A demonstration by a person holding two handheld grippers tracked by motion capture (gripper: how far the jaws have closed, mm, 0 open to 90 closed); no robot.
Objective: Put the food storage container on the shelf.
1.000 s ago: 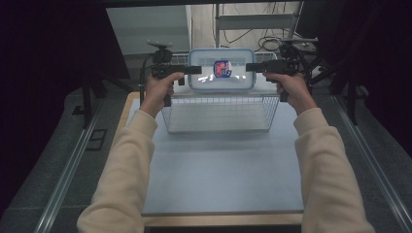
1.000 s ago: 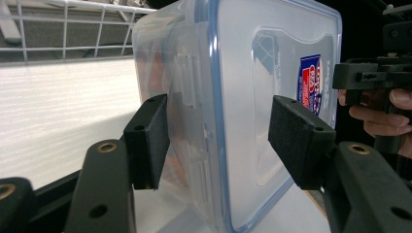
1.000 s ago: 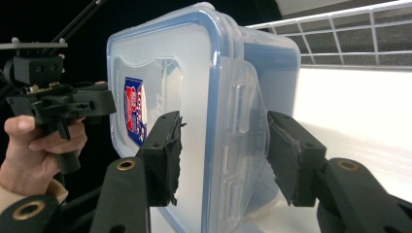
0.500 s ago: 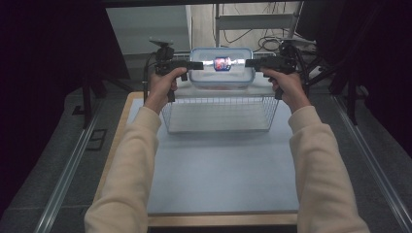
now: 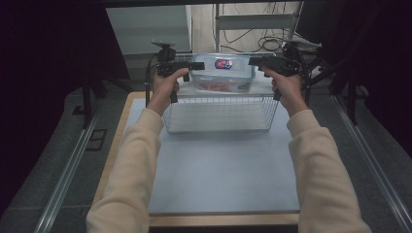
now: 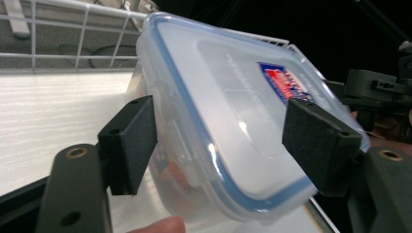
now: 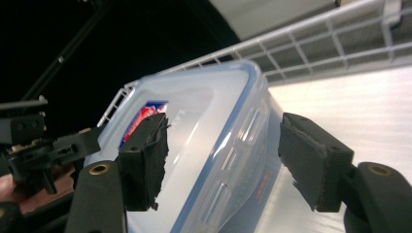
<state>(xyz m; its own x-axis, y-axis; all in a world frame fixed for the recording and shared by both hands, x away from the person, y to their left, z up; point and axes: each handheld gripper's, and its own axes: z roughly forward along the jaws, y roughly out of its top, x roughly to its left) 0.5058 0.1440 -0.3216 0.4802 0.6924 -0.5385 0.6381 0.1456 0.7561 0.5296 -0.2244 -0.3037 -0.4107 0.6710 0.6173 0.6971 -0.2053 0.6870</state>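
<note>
High view: plastic box [image 5: 222, 73] with clip-on lid and red-and-blue label sitting at the far end of the wire basket [image 5: 221, 114], tilted, far edge propped on the basket's back rim. Basket standing on the pale surface [image 5: 218, 170]. Left hand-held gripper [image 5: 197, 65] at the box's left end, right hand-held gripper [image 5: 253, 60] at its right end, both level with the lid. Placing into the basket judged close to done: box already inside and seemingly carried by the basket, not by the jaws. Left to do, as a judgement: drawing both tools clear, perhaps settling the box flat on the basket floor.

Left gripper view: left hand-held gripper [image 6: 221, 141] spread about halfway, jaws just having been opening. 2 black pads [image 6: 133, 141] straddling the end of the box [image 6: 228, 121]; near pad apart from the side wall by the clip, far pad overlapping the lid near the label, contact there hard to tell. No pinch on the box. White basket wires [image 6: 73, 29] behind.

Right gripper view: right hand-held gripper [image 7: 226, 155] spread wider, jaws likewise just having been opening. Box [image 7: 214, 145] end between the pads, clear gap at the right pad [image 7: 313, 158], left pad near the lid over the label. Nothing gripped. Basket rim [image 7: 316, 48] beyond.
</note>
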